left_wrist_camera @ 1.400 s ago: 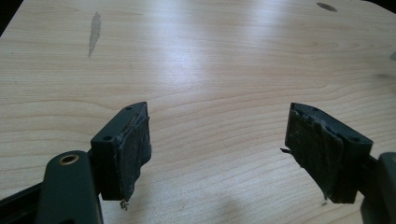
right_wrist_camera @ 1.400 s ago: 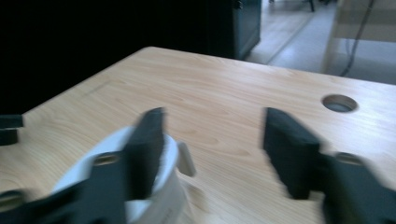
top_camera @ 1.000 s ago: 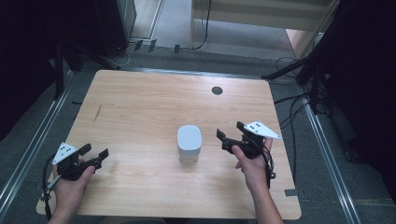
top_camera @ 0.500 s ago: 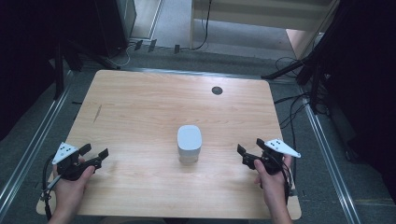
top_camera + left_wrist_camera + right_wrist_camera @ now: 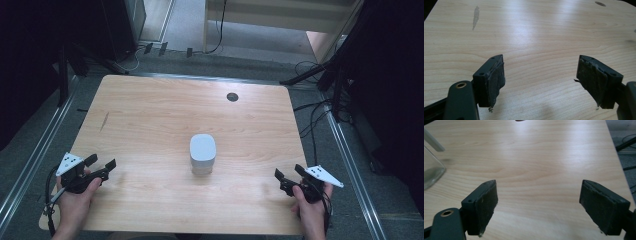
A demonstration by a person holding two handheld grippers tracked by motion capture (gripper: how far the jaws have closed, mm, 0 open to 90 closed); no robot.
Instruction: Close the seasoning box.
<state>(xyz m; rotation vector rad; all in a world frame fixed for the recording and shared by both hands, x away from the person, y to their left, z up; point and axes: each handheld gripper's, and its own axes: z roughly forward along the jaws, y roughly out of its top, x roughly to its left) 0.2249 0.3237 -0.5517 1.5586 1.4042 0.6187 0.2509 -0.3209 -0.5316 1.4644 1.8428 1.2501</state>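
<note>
One container (image 5: 203, 154) upright, long axis vertical | table (image 5: 150, 115) centre

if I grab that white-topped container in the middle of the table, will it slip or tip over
The container looks glassy and clear-walled in the right gripper view, so probably smooth, slippery and breakable. It stands upright and taller than wide, so a high push might tip it.

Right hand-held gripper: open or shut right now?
Open. The right hand-held gripper shows both jaws set wide apart, bare wooden table between them, nothing held.
</note>
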